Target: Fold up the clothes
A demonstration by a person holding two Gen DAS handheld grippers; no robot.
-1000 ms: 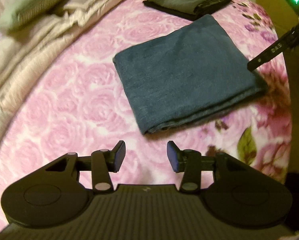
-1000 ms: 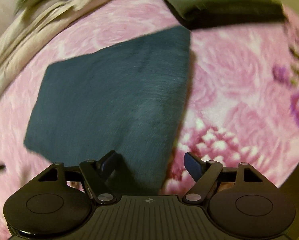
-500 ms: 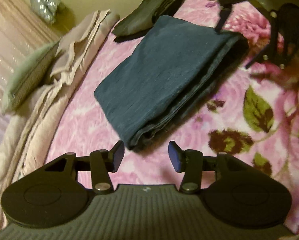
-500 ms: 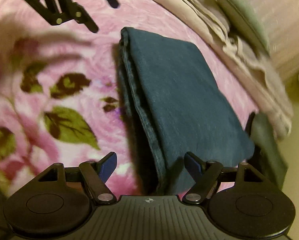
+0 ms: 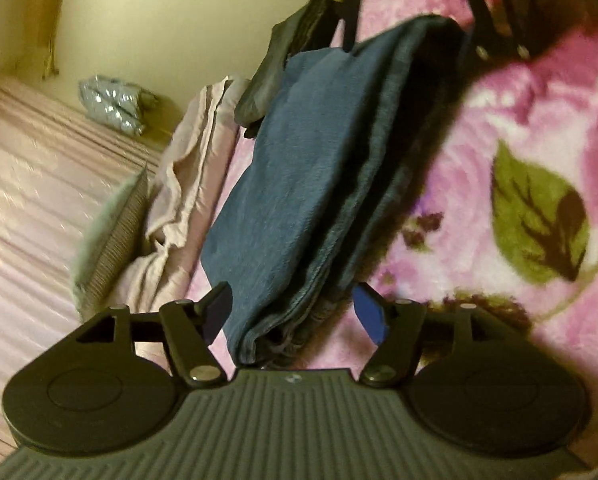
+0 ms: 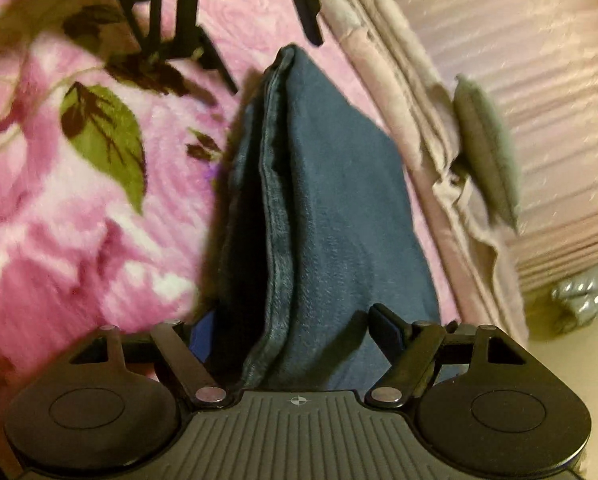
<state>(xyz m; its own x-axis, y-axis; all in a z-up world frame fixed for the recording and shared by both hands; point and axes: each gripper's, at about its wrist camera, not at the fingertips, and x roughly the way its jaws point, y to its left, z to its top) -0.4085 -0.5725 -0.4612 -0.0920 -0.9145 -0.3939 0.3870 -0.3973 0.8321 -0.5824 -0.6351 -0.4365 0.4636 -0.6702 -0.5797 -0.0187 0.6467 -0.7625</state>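
- Folded blue garment point(image 5: 299, 184) lies on the pink floral blanket point(image 5: 539, 120); its long axis runs from one gripper to the other, layered hem edges on the side facing the green leaf print point(image 5: 539, 228).
- Left gripper point(image 5: 295, 312) wide open, straddling one short end of the garment; fingers not closed on the cloth.
- Right gripper point(image 6: 295, 328) also wide open, straddling the opposite short end, nothing clamped.
- Versus half a second ago: both grippers have come much closer, and each garment end now sits between the fingers instead of ahead of them.
- Left view only: dark folded garment point(image 5: 279, 60) just beyond the blue garment's far end, next to the right gripper.
- Both views: beige crumpled sheet point(image 6: 411, 120) beside the garment, away from the leaf print, with a grey-green cushion point(image 6: 487, 144) past it.
- Motion blur in both views.
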